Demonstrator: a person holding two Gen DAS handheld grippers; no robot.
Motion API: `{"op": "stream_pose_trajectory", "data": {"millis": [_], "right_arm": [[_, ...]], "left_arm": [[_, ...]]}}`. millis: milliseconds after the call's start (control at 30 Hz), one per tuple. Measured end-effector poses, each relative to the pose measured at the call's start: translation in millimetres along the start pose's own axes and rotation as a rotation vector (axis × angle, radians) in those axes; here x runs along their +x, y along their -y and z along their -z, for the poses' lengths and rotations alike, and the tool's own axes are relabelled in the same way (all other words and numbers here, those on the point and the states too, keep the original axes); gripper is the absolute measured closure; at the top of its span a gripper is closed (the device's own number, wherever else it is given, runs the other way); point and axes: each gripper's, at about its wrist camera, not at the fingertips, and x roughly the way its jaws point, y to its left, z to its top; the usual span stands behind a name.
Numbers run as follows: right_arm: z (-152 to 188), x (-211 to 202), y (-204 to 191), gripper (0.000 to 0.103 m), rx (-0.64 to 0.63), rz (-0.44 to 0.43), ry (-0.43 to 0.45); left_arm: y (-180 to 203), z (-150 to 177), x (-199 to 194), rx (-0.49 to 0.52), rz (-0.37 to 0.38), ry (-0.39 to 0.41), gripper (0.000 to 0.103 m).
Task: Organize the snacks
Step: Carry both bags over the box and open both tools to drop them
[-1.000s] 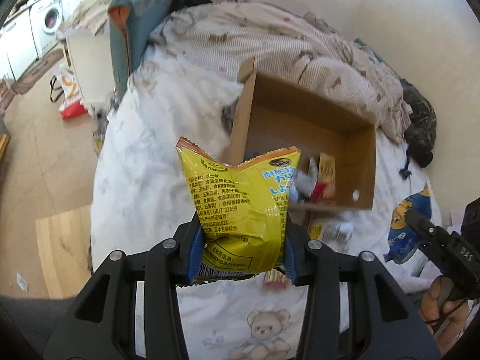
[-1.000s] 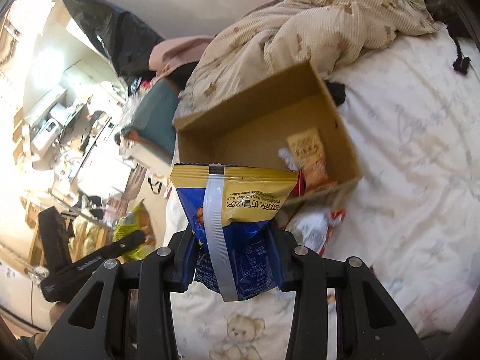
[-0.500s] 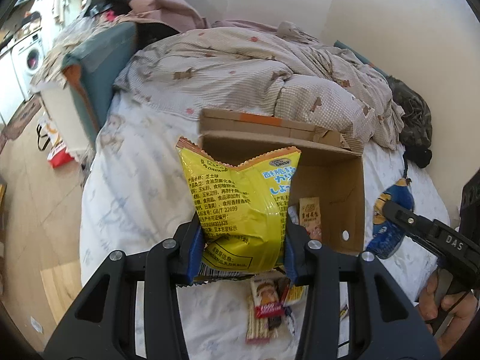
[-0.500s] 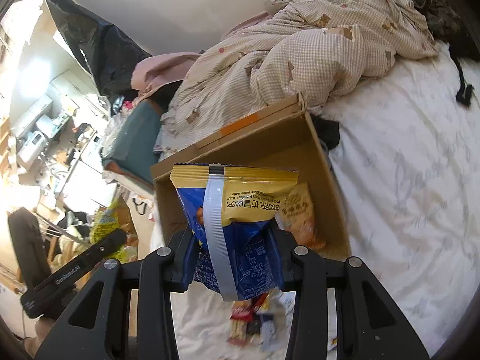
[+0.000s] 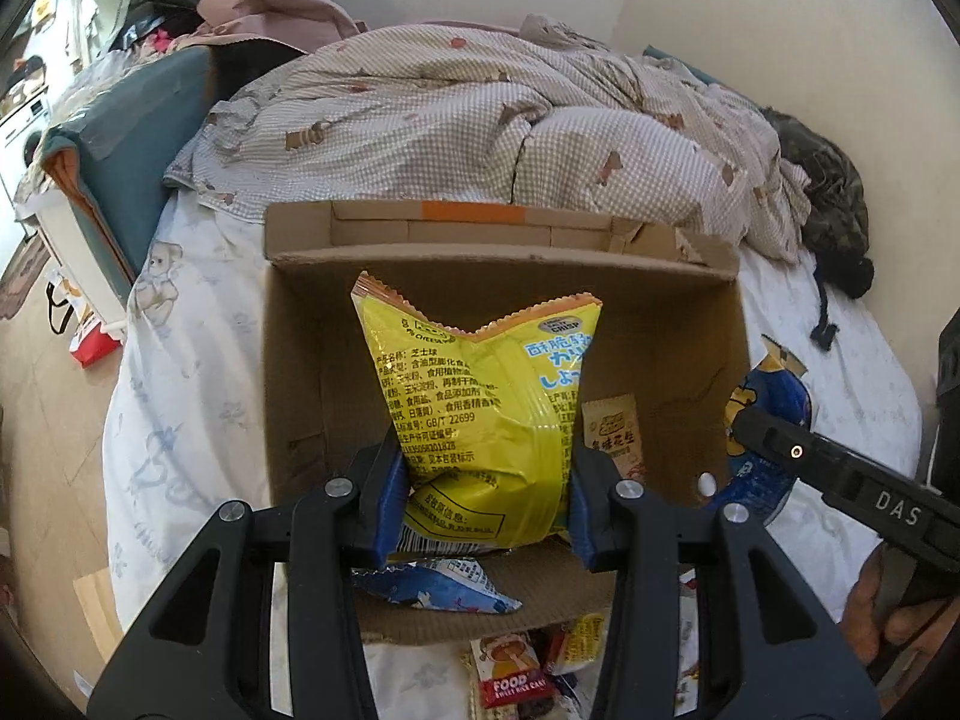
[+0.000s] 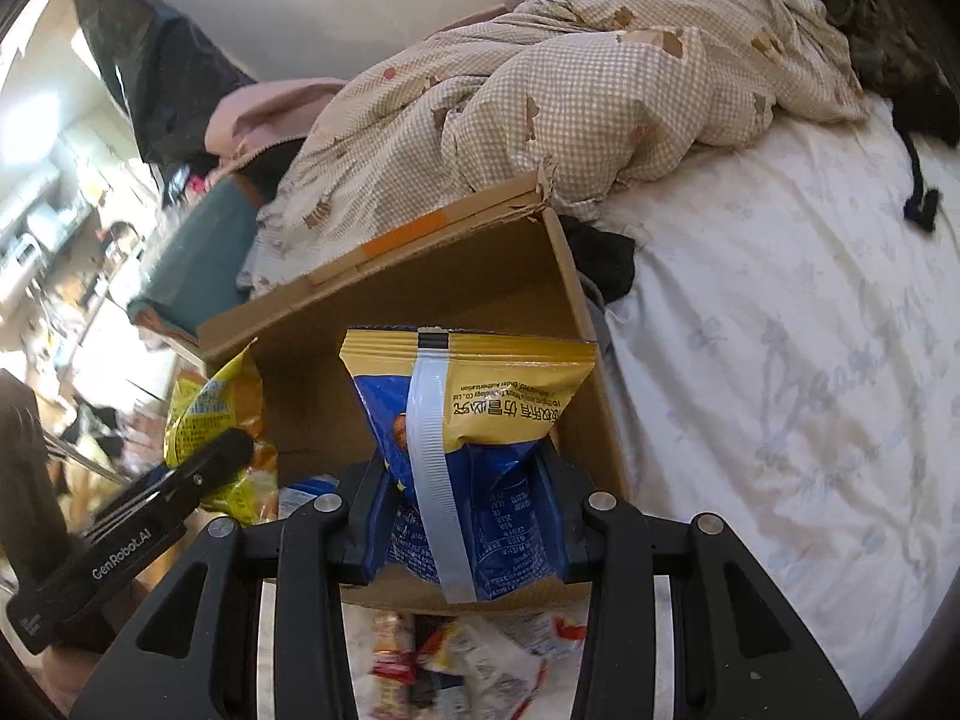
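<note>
1. Loose snacks [image 5: 516,681] lie on the sheet [image 5: 180,432] just before the box's near edge.
2. Left gripper [image 5: 483,495] is clamped on the yellow bag [image 5: 480,414], held upright over the box [image 5: 300,384].
3. Right gripper [image 6: 465,516] pinches the blue bag [image 6: 474,462] above the box's right side; its near wall sits low.
4. Inside lie a blue packet [image 5: 438,591] and a tan sachet [image 5: 612,435], with bare floor at the left.
5. Beyond the back flap, the quilt [image 5: 456,126] crowds the box; open sheet lies to the right.
</note>
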Motion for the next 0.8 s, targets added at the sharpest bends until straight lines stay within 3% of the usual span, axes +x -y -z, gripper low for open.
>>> {"op": "stream_pose_trajectory", "data": {"millis": [800], "right_arm": [[2.2, 18.9, -4.4, 0.06, -0.004, 0.03, -0.05]], "left_arm": [[-2.2, 9.8, 19.8, 0.027, -0.044, -0.023, 0.063]]}}
